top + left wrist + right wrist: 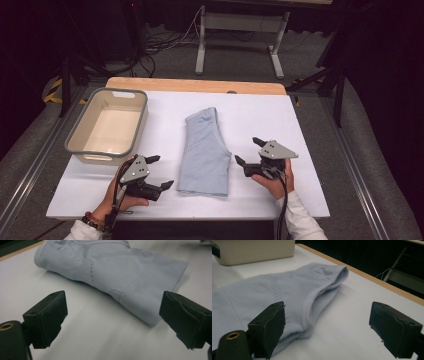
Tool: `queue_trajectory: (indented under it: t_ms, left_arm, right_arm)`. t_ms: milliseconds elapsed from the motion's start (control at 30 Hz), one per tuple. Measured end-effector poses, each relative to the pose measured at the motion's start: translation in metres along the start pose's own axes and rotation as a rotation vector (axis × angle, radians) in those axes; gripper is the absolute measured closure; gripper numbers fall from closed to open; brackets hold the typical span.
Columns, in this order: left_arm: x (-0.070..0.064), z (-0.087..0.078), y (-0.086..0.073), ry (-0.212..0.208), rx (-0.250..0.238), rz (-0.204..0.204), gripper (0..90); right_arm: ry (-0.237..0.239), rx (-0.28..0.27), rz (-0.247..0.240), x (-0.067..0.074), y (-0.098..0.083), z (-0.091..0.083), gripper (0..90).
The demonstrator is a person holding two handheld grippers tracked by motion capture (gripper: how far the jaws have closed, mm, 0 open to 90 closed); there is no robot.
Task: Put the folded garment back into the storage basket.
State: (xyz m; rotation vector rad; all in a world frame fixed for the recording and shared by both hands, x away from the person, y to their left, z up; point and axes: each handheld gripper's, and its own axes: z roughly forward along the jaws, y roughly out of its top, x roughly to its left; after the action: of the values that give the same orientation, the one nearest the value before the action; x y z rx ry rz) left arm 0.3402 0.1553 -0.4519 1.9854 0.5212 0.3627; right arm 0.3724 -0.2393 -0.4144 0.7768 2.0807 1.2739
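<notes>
A folded garment (205, 152) lies mid-desk (300, 130). The left hand-held gripper (161, 172) and right hand-held gripper (247, 150), both released, flank its near edges; bare desk surrounds it. A tub (80, 127) sits left of the garment.

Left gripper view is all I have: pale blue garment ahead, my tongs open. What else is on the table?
Observer: A beige plastic bin stands left of the folded garment, apart from it.
Operator: Anything in it?
Observer: In the high view its inside looks bare.
Operator: Where is the other gripper?
Observer: The right gripper hovers on the garment's right side, tongs open, not touching the cloth; the left gripper is near its lower left corner.
</notes>
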Motion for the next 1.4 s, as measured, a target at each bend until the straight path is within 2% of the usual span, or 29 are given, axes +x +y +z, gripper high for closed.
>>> queue_trajectory:
  t_ms: [100,200,267,300,400,467,533,600,667,733,800,867,1100,1267,1333,1400]
  left_arm:
    - [-0.004,0.007,0.002,-0.022,0.01,-0.011,9.4]
    - [-0.008,0.017,0.005,-0.026,0.045,-0.004,9.9]
    - [-0.01,0.023,0.007,-0.024,0.072,-0.002,10.4]
    - [-0.011,0.026,0.007,-0.025,0.083,-0.003,10.5]
    - [-0.013,0.035,0.007,-0.057,0.122,-0.002,10.6]
    - [-0.011,0.04,0.007,-0.066,0.151,-0.014,11.7]
    - [-0.009,0.043,0.006,-0.084,0.154,-0.04,11.2]
    - [-0.008,0.045,0.007,-0.081,0.168,-0.049,11.3]
    - [-0.008,0.048,0.008,-0.074,0.183,-0.043,11.3]
    - [-0.01,0.05,0.008,-0.063,0.202,-0.037,11.4]
    - [-0.01,0.051,0.009,-0.059,0.211,-0.032,11.3]
    - [-0.011,0.053,0.009,-0.058,0.225,-0.021,11.5]
    - [-0.012,0.06,0.013,-0.071,0.27,-0.015,11.1]
    - [-0.011,0.061,0.012,-0.081,0.272,-0.026,12.5]
    - [-0.011,0.06,0.012,-0.099,0.274,-0.027,15.7]
    - [-0.009,0.061,0.012,-0.129,0.277,-0.036,20.0]
  right_arm:
    - [0.034,0.031,0.026,-0.002,0.008,0.016,14.5]
    - [0.078,0.073,0.05,-0.002,0.012,0.034,14.3]
    - [0.085,0.106,0.062,-0.001,0.012,0.046,13.3]
    - [0.109,0.12,0.071,-0.001,0.013,0.051,12.8]
    - [0.129,0.147,0.088,0.001,0.014,0.064,11.8]
    - [0.146,0.171,0.101,0.002,0.013,0.073,11.4]
    - [0.159,0.202,0.115,0.001,0.011,0.081,10.4]
    - [0.162,0.244,0.134,-0.001,0.007,0.09,8.4]
    - [0.19,0.275,0.18,-0.004,0.001,0.098,6.9]
    - [0.2,0.288,0.19,-0.005,-0.001,0.101,6.2]
    - [0.23,0.312,0.205,-0.005,-0.003,0.106,6.1]
    - [0.24,0.331,0.198,-0.003,-0.004,0.109,6.2]
    - [0.258,0.357,0.214,-0.004,-0.005,0.113,6.2]
    - [0.276,0.358,0.205,0.001,-0.003,0.112,16.7]
    - [0.285,0.354,0.205,0.001,-0.003,0.112,20.7]
    - [0.301,0.346,0.217,0.002,-0.003,0.111,28.7]
